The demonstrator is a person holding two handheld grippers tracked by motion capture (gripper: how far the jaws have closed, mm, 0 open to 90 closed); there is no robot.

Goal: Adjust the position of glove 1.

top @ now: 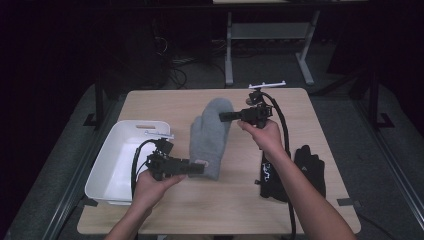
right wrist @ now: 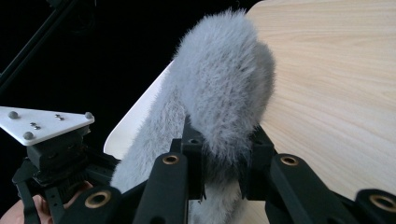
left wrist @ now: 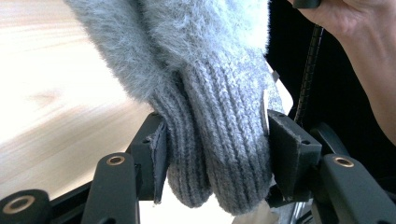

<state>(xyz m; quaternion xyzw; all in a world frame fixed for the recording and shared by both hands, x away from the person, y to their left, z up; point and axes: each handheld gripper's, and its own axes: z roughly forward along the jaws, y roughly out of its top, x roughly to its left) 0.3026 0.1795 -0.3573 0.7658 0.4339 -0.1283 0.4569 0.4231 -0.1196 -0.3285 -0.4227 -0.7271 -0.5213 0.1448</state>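
Grey fuzzy mitten [top: 210, 137] is stretched lengthwise over the middle of the wooden table [top: 300, 102], held at both ends. Left gripper [top: 196, 168] has the ribbed cuff end, near edge; right gripper [top: 225, 117] has the fluffy tip end, far side.

High view: both hands on the grippers, forearms coming in from the bottom. White bin [top: 116, 150] sits at the table's left edge, just beside the left gripper. Pair of black gloves [top: 309, 167] lies at the right, partly under the right forearm. From up here the jaw contact is too small to read.

Left gripper view fills that in: jaws closed most of the way onto the knit cuff [left wrist: 219, 140], pads pressing it from both sides, ribbing bunched between them. Small tag at the cuff edge beside the right-hand jaw. Other hand [left wrist: 359, 51] and its black cable [left wrist: 308, 70] visible top right.

Right gripper view: jaws pinched tight on the fluffy tip [right wrist: 224, 84], fur bulging above them. Left gripper's grey three-cornered plate [right wrist: 42, 122] shows lower left, a curve of the bin's white rim [right wrist: 135, 114] behind the mitten. Bare tabletop on the right.
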